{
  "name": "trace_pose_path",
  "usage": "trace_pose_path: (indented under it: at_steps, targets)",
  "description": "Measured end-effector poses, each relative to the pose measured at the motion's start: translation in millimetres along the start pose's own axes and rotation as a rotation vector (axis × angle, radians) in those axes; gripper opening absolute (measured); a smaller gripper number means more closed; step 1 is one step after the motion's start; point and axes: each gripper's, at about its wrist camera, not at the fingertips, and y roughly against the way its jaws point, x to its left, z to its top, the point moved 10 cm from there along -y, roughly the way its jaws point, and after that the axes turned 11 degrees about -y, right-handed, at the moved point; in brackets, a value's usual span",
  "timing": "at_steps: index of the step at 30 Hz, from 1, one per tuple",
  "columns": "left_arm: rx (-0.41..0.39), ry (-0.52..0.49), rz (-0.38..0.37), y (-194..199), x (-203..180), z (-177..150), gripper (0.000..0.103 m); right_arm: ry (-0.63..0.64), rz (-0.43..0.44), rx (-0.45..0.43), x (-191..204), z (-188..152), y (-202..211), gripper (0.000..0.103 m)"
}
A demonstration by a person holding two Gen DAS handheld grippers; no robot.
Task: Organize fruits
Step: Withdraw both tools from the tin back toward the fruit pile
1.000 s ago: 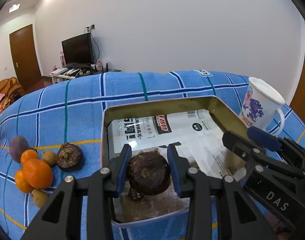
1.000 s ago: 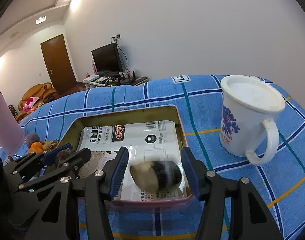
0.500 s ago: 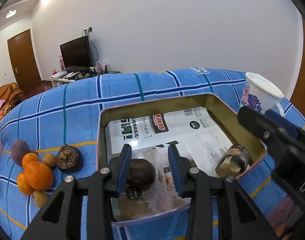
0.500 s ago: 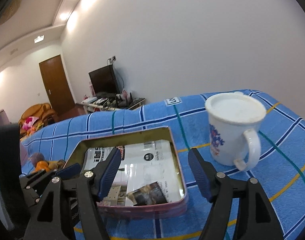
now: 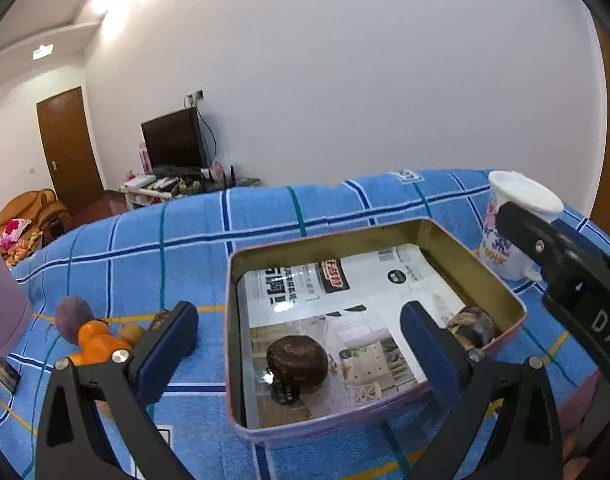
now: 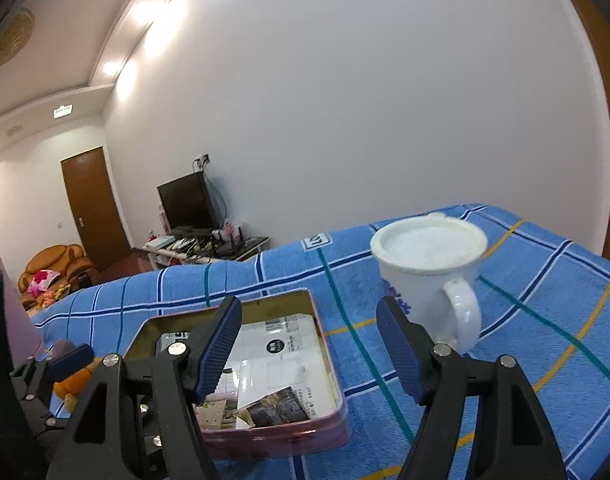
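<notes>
- White walls and a blue checked cloth (image 5: 153,248) are framing the scene; the cloth is covering the desk, with a tin (image 5: 481,276) lined with printed paper sitting on it.
- One dark fruit (image 5: 297,358) is lying on the paper in the tin's near left part, and a second one (image 5: 471,326) is resting against its right wall.
- Left gripper (image 5: 299,344) is standing with its fingers spread wide, having just been opening; the dark fruit shows between them, untouched.
- Right gripper (image 6: 309,350) is hovering above the tin's right edge with fingers moderately apart and nothing between them.
- Loose fruit is waiting on the cloth to the tin's left: a purple one (image 5: 74,314) and oranges (image 5: 99,346).
- To do the step well, the left gripper is best lifted straight clear of the tin before swinging toward that pile, so the fingers are not nudging the placed fruit.
- A mug (image 6: 429,276) is standing just right of the tin and is worth avoiding.
- Left finger is hiding part of the pile, so its count is unclear.
- A pink object (image 5: 1,312) is being cut off at the left edge.
</notes>
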Motion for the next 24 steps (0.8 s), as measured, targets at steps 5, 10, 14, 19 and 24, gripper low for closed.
trace_pose_path:
  at_steps: [5,10,14,19,24]
  targets:
    - [-0.059,-0.010,0.035,19.3,5.9,-0.6,0.103,0.001,-0.063,-0.044,-4.5,1.9,15.2,0.072]
    - [-0.117,0.019,0.067,43.3,20.1,-5.4,0.103,-0.028,-0.144,-0.019,-14.5,-5.8,27.2,0.072]
    - [-0.115,0.028,0.075,56.3,27.4,-14.8,0.103,-0.069,-0.144,0.009,-23.8,-16.4,48.2,0.072]
    - [-0.123,0.035,0.071,76.7,37.7,-28.9,0.103,-0.092,-0.152,0.012,-34.0,-24.9,77.0,0.073]
    - [-0.131,0.036,0.079,94.7,51.2,-42.9,0.103,-0.054,-0.144,0.009,-24.7,-32.8,95.6,0.073]
